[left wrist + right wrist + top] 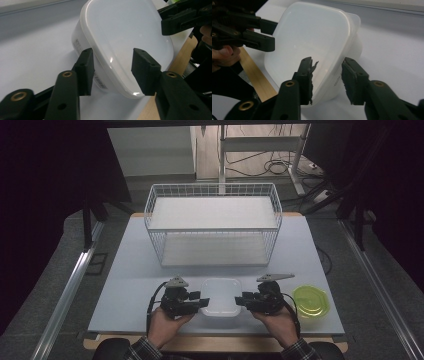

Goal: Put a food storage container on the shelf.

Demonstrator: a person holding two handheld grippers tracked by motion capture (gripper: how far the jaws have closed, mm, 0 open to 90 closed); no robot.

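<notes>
Now white container [220, 296] sits between left gripper [201, 302] and right gripper [242, 300].

White lidded plastic container [220, 296] sits upright near the table's front edge.

Open tabletop mid-frame, basket behind

Bare pale grey tabletop [130, 270] lies open; the white wire basket [213, 222] blocks upper centre, the round green lid [310, 300] lower right.

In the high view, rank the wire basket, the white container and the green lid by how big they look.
1. wire basket, largest by far
2. white container
3. green lid, a bit smaller than the container
</notes>
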